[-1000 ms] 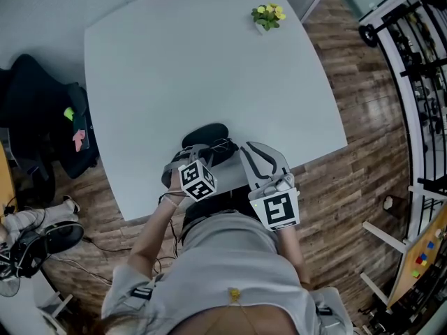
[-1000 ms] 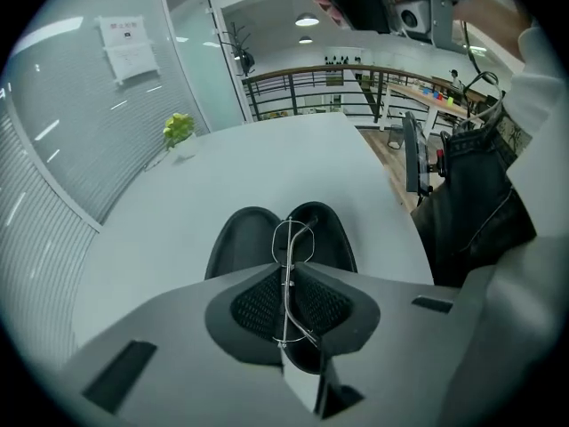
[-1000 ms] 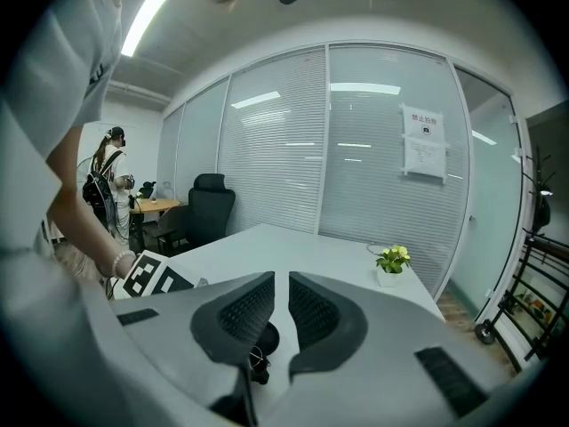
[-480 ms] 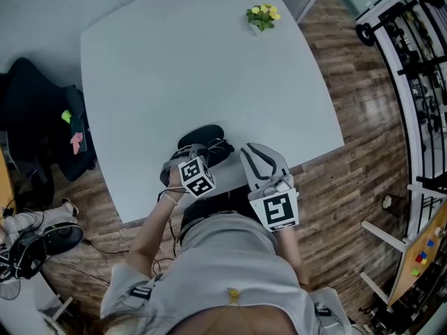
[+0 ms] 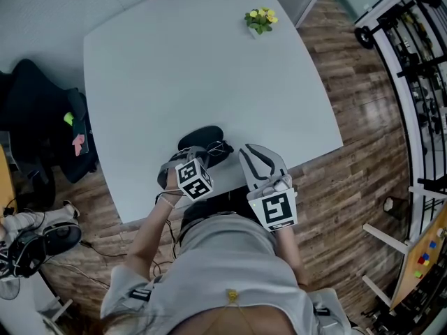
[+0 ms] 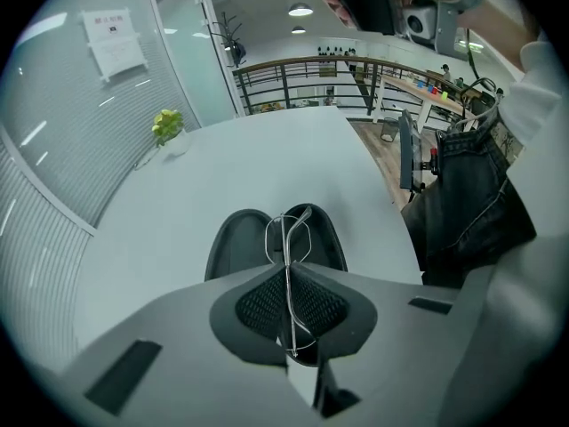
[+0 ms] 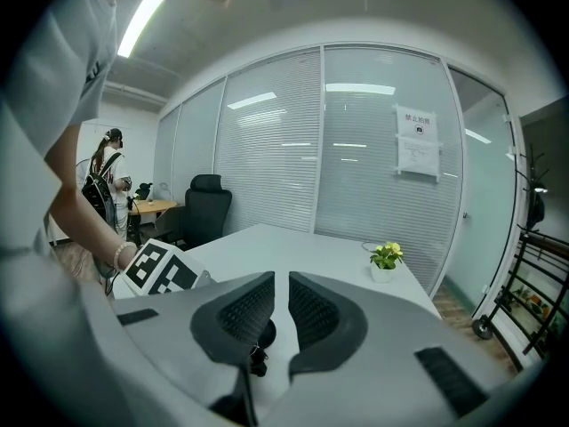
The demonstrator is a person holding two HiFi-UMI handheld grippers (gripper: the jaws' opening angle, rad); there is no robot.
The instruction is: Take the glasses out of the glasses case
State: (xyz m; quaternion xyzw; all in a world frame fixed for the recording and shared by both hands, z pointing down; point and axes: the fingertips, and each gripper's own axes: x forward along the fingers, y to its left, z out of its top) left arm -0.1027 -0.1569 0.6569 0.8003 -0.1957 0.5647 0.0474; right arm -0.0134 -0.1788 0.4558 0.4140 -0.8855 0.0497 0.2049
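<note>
While the left gripper (image 6: 286, 272) is pinching the thin wire glasses (image 6: 288, 235) by the frame between its pressed fingers, the lenses are standing over the open black glasses case (image 6: 231, 249), which is lying near the table (image 5: 195, 61) edge. Just beside, the right gripper (image 7: 281, 283) is hovering with fingers almost together, holding nothing.

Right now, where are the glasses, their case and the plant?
glasses (image 6: 288, 238): left gripper view, wire frame.
glasses case (image 6: 236, 243): left gripper view, left half.
potted plant (image 5: 260, 17): head view, yellow flowers.
</note>
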